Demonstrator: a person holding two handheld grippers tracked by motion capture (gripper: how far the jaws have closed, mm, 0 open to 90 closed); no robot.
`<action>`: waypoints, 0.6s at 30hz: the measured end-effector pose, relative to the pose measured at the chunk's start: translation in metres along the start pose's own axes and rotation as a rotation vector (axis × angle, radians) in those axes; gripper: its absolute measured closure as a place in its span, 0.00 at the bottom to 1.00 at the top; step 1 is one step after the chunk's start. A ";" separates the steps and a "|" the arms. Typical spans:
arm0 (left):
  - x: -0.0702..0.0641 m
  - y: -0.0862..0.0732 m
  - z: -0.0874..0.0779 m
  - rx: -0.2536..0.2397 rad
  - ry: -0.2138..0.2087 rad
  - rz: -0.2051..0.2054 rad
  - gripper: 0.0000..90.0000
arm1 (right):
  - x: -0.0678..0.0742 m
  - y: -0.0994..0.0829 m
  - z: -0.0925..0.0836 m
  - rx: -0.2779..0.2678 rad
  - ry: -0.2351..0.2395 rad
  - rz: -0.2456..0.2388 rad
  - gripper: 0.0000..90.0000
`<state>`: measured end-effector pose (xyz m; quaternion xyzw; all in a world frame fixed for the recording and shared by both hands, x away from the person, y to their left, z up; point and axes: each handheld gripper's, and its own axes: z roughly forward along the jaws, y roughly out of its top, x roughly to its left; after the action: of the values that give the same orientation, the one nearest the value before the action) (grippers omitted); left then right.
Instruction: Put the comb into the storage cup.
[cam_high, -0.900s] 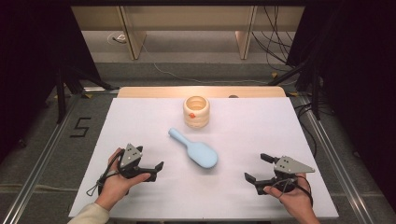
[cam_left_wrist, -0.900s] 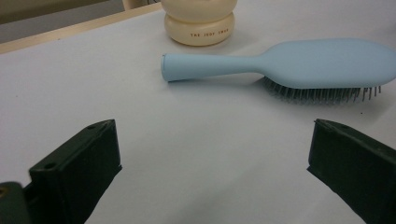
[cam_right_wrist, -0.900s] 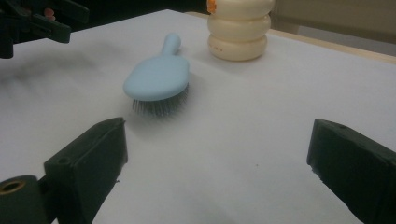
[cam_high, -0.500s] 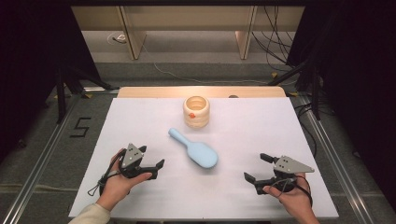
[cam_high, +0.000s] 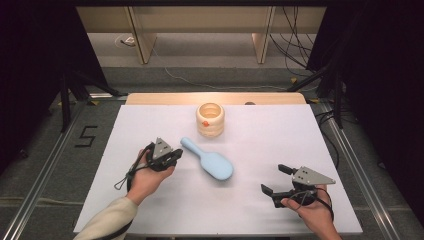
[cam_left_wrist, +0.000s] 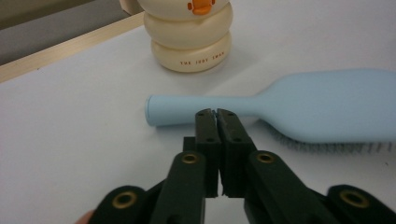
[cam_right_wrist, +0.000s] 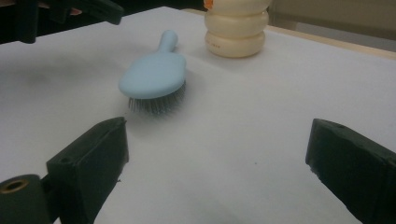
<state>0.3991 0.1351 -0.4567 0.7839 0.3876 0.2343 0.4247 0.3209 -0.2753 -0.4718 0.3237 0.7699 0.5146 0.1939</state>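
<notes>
Nearest you, your right hand-held gripper (cam_high: 278, 180) sits low over the counter (cam_high: 250, 210) with jaws wide apart and empty, likely waiting. Farther in, your left hand-held gripper (cam_left_wrist: 215, 115) has its jaws pressed together, gripping nothing, tips just short of the handle of the blue hairbrush (cam_high: 207, 158), which lies bristles-down mid-counter. Beyond stands the cream duck-faced holder (cam_high: 210, 119), upright, apart from the brush.
</notes>
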 end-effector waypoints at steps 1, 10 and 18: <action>0.000 0.005 0.007 0.009 -0.003 -0.002 1.00 | 0.000 0.000 0.000 -0.004 0.003 0.003 0.08; -0.002 0.031 0.059 0.097 -0.001 0.033 1.00 | 0.000 0.000 0.000 -0.006 0.007 0.005 0.08; -0.001 0.039 0.085 0.183 0.024 0.062 1.00 | 0.001 0.001 0.000 -0.023 0.021 0.024 0.09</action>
<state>0.4735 0.0802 -0.4681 0.8282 0.3879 0.2205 0.3390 0.3202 -0.2741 -0.4713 0.3255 0.7619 0.5290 0.1834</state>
